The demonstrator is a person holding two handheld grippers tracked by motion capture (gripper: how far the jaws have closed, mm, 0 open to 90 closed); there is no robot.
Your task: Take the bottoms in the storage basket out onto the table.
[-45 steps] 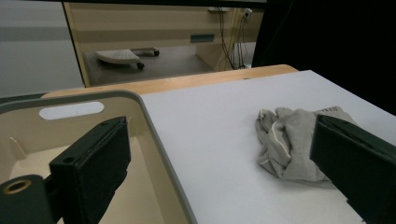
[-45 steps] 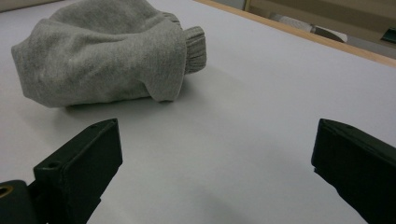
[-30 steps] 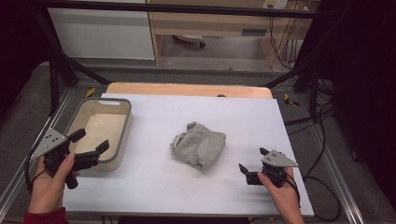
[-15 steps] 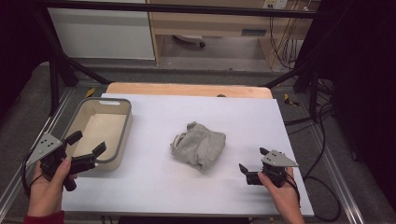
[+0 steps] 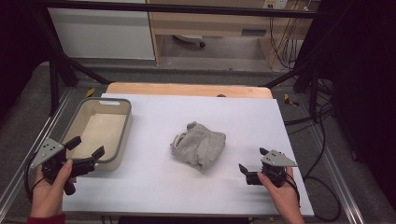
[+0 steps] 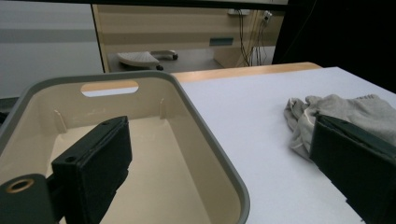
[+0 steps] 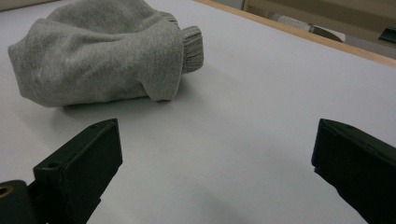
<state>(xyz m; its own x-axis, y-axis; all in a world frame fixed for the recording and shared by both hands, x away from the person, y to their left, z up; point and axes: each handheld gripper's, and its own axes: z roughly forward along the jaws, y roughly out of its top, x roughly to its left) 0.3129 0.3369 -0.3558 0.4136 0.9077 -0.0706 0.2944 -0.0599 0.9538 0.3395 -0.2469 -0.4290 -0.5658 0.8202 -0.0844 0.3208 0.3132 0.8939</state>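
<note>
the grey garment (image 5: 199, 147) lies crumpled in a loose heap near the middle of the white table top (image 5: 187, 196), a ribbed cuff showing at its edge in the right gripper view (image 7: 191, 42). nothing touches it.

at about four o'clock from the garment, well apart, the right gripper (image 5: 254, 163) sits low over the table by the near right corner, held by the person's right hand (image 5: 280, 193). its jaws are spread wide with nothing between them; in the right gripper view they frame bare table surface, with the garment (image 7: 100, 60) lying ahead toward eleven o'clock.

at about nine o'clock from the garment stands the beige bin (image 5: 119, 140), a rectangular tub with a grey rim and a handle slot in its far wall, sitting at the table's left edge. its inside looks bare.

the left gripper (image 5: 85, 148) hangs at the bin's near end, roughly eight o'clock from the garment, held by the left hand (image 5: 49, 191). its jaws are parted wide and grasp nothing. in the left gripper view one jaw sits over the bin's interior (image 6: 154, 154) and the other over the table, partly covering the garment (image 6: 336, 112) at about two o'clock.

beyond the table's far edge runs a wooden strip (image 5: 187, 88), at twelve o'clock from the garment.
</note>
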